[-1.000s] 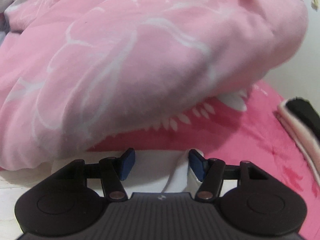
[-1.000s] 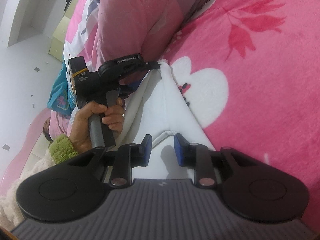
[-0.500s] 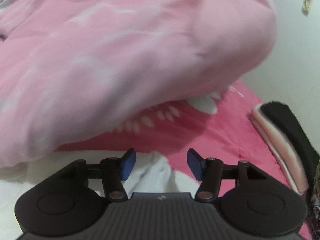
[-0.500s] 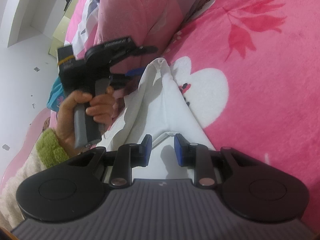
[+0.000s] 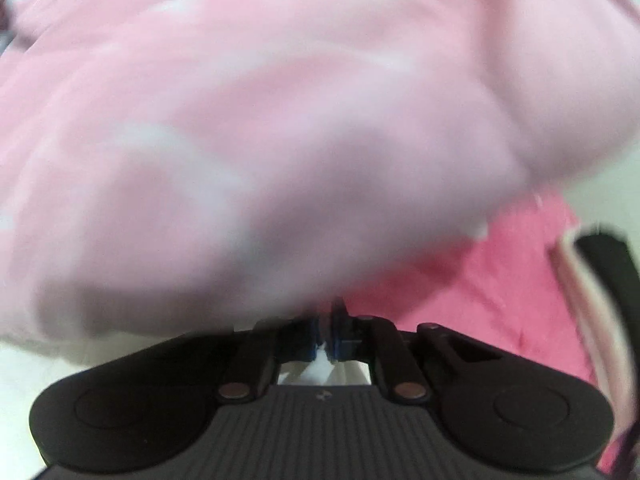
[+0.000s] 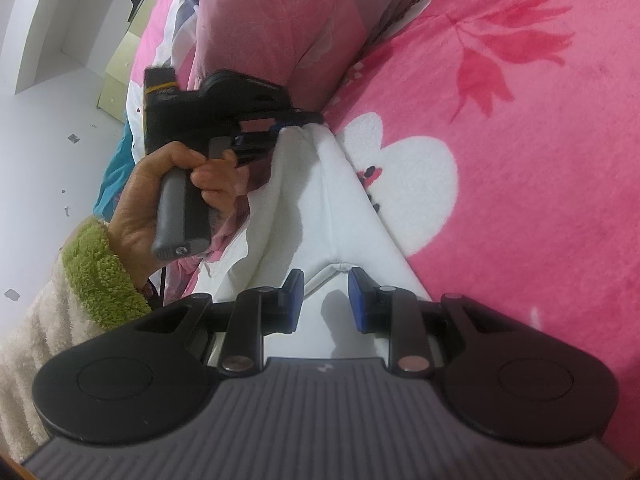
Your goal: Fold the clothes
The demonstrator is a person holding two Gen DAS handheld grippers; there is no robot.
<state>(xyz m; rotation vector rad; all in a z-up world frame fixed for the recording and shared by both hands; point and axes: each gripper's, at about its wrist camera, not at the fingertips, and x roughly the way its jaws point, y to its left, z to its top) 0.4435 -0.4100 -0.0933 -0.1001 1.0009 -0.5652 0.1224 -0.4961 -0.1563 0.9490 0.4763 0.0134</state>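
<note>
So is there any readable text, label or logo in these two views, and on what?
Yellow-banded label on the left hand-held gripper, seen from the right wrist: lettering is there but too blurred to read.
Small pale mark on the right hand-held gripper, on its ribbed body: a logo, no letters.
Left wrist view: motion-blurred, nothing legible.

A bed covered by a bright pink blanket point(image 6: 520, 152) with white and red flowers carried a white garment point(image 6: 320, 208) at centre frame, a pale pink quilt point(image 6: 272, 20) bunched at upper centre, and folded clothes point(image 5: 592, 280) at right.
</note>
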